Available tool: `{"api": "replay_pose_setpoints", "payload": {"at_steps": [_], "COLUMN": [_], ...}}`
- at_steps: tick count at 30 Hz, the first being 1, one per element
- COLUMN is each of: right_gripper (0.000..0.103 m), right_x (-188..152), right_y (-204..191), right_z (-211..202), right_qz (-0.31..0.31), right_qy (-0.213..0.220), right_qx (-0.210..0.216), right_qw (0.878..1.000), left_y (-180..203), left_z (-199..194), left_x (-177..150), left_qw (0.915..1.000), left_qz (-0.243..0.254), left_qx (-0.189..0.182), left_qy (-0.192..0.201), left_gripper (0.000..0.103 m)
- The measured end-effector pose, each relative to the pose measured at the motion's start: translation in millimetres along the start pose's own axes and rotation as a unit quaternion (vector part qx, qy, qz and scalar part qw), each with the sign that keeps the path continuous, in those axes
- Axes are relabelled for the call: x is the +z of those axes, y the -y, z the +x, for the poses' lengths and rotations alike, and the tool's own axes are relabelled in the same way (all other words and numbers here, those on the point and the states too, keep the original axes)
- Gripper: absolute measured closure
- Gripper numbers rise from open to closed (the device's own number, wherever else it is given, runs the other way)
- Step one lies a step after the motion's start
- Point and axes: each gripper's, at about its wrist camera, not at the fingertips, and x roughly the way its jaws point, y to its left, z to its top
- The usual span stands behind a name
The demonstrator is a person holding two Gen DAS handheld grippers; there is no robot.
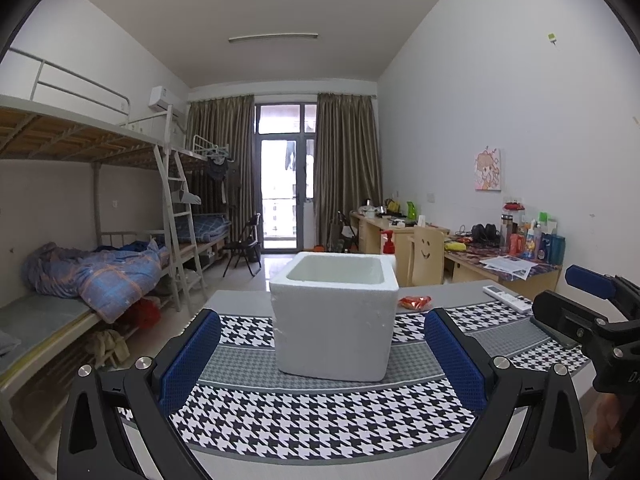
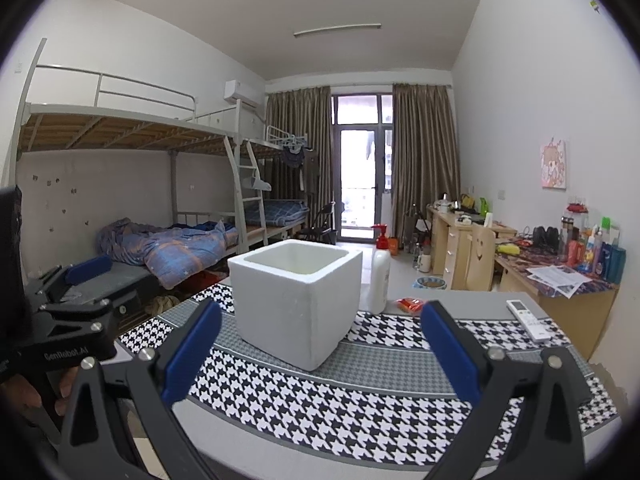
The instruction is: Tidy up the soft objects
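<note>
A white foam box (image 1: 334,316) stands open-topped on the houndstooth table mat (image 1: 320,412); it also shows in the right wrist view (image 2: 296,300). A small orange-red soft packet (image 1: 415,302) lies behind the box on its right, and also shows in the right wrist view (image 2: 410,304). My left gripper (image 1: 322,356) is open and empty, just in front of the box. My right gripper (image 2: 320,354) is open and empty, in front of the box and to its right. Each gripper shows at the edge of the other's view.
A white pump bottle with a red top (image 2: 380,272) stands behind the box. A white remote (image 2: 528,320) lies at the table's right. Bunk beds (image 1: 100,272) line the left wall, and desks (image 1: 512,268) with bottles line the right wall.
</note>
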Motion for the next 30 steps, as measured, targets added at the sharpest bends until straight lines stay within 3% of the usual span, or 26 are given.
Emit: {"api": "replay_pose_setpoints", "payload": {"at_steps": [30], "right_gripper": [0.002], "right_x": [-24], "right_y": [-4], "right_z": [-28], "right_qz": [0.014], "right_qy": [-0.004], "right_qx": [-0.003], "right_qw": [1.000], "left_y": [12], "left_z": [-33], "left_x": [-16], "left_qw": [0.9999], "left_qz": [0.006], "left_qx": [-0.007], "left_qy": [0.013], "left_gripper": [0.001]}}
